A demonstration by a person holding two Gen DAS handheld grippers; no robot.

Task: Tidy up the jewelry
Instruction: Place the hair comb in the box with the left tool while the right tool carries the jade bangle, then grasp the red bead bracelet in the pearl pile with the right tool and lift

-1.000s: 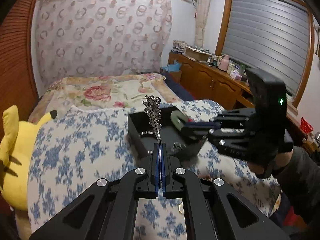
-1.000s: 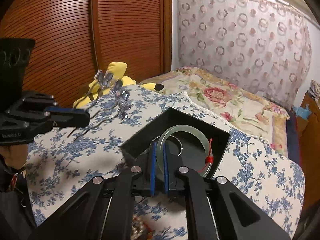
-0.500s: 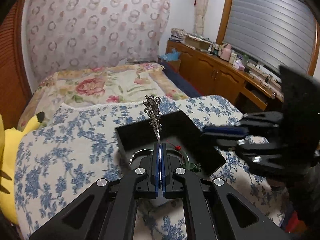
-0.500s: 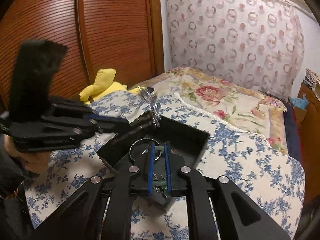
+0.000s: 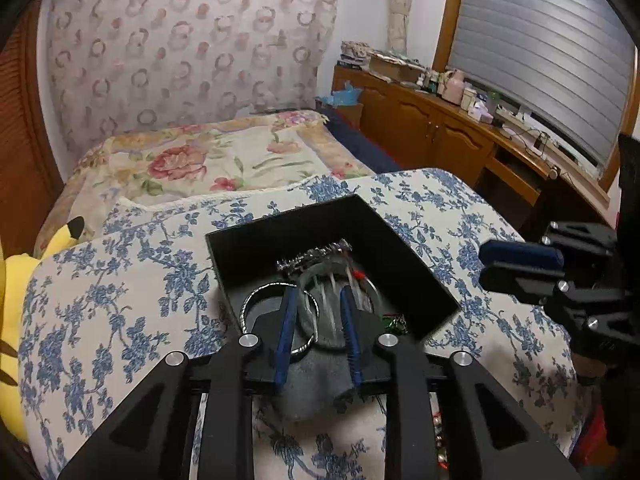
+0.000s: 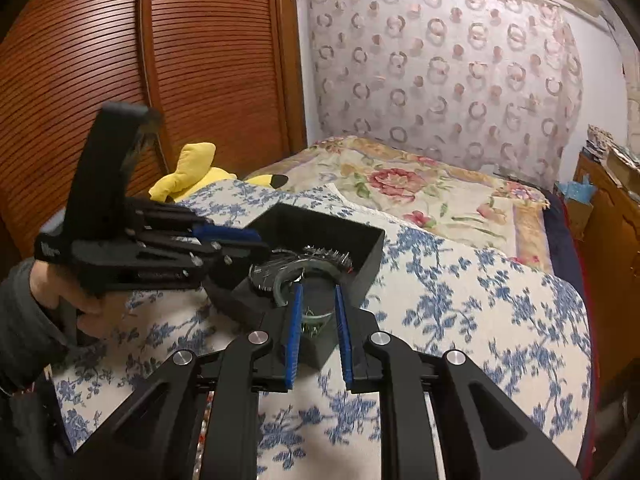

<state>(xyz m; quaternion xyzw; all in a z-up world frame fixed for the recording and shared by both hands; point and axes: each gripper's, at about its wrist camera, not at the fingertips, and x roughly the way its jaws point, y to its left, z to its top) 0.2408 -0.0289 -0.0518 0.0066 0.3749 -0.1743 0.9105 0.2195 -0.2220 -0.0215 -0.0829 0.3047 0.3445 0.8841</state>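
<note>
A black open box [image 5: 420, 272] [image 6: 372, 256] stands on the blue-flowered cloth [image 5: 120, 300]. In it lie a silver ornate hair comb [image 5: 316, 258] [image 6: 324, 254], a pale green bangle [image 6: 284, 280] and a silver bangle [image 5: 250, 304]. My left gripper [image 5: 317, 298] [image 6: 248, 242] hangs over the box's near side; its jaws are opening and nothing is between them, the comb lying just beyond the tips. My right gripper [image 6: 318, 294] [image 5: 486, 264] is off the box's right corner. Its jaws are opening too, with nothing held.
A yellow plush toy [image 5: 16, 320] [image 6: 192, 168] lies at the left end of the cloth. Behind the box is a flower-patterned bed [image 5: 224, 160]. A wooden cabinet [image 5: 440, 136] with clutter runs along the right; a slatted wardrobe [image 6: 120, 80] stands on the left.
The left gripper came over the box and let go of the silver comb, which now lies inside. The right gripper released the green bangle into the box and drew back.
</note>
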